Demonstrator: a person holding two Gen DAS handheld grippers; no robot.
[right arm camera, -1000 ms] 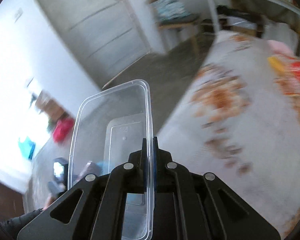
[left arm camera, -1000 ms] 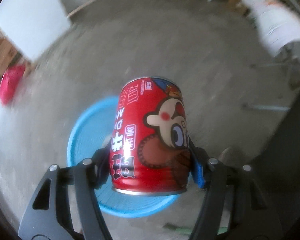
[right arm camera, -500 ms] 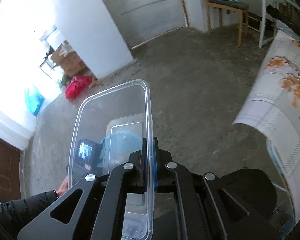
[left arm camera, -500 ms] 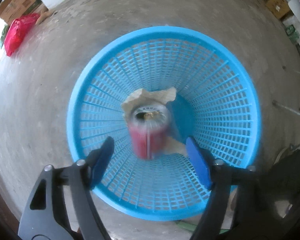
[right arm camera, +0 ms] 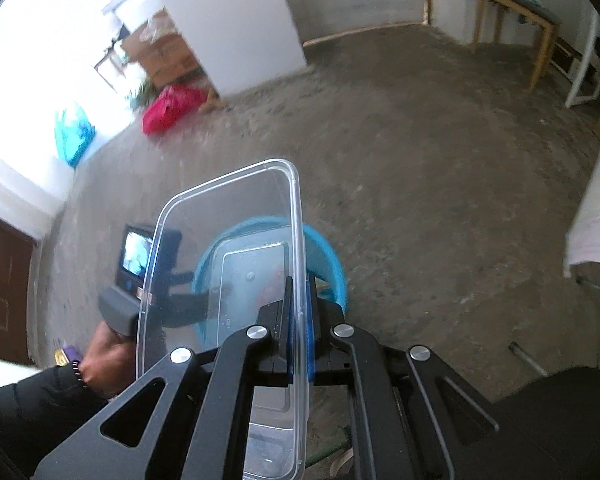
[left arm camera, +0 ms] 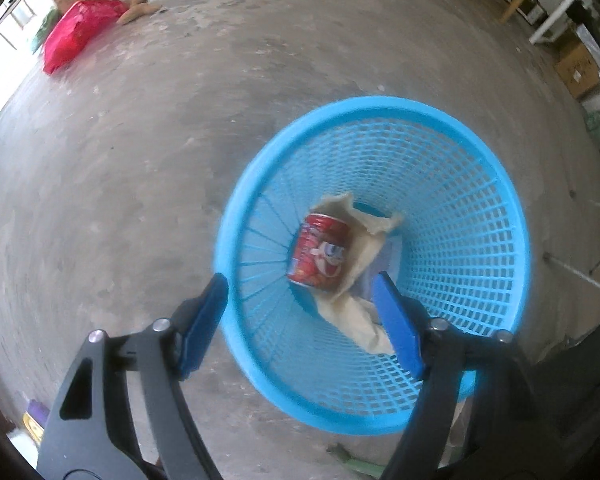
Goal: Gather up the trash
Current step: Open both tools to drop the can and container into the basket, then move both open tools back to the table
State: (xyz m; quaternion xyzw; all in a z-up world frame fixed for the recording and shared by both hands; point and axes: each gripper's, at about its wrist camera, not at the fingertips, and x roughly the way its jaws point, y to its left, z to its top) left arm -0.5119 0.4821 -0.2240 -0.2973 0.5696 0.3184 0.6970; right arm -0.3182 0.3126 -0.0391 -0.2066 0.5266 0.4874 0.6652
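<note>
Right claw (right arm camera: 298, 320): jaws pinched flat on one wall of a clear plastic container (right arm camera: 224, 264), held on edge, long axis running toward 12 o'clock. Blue basket (right arm camera: 328, 256): directly beyond the container, partly seen through it; judged the drop target, nothing between.

Left claw (left arm camera: 300, 312): jaws wide, nothing between them, pointing down over the basket's near rim (left arm camera: 260, 376). The person's left hand (right arm camera: 104, 356) lies at 9 o'clock of the container, possibly in the path.

Basket contents: red can (left arm camera: 320, 252) on its side, upon crumpled paper (left arm camera: 360, 312).

Far: concrete floor (left arm camera: 140, 160); red bag (left arm camera: 76, 32) at 10 o'clock; wooden chair (right arm camera: 512, 12) at 1 o'clock.
</note>
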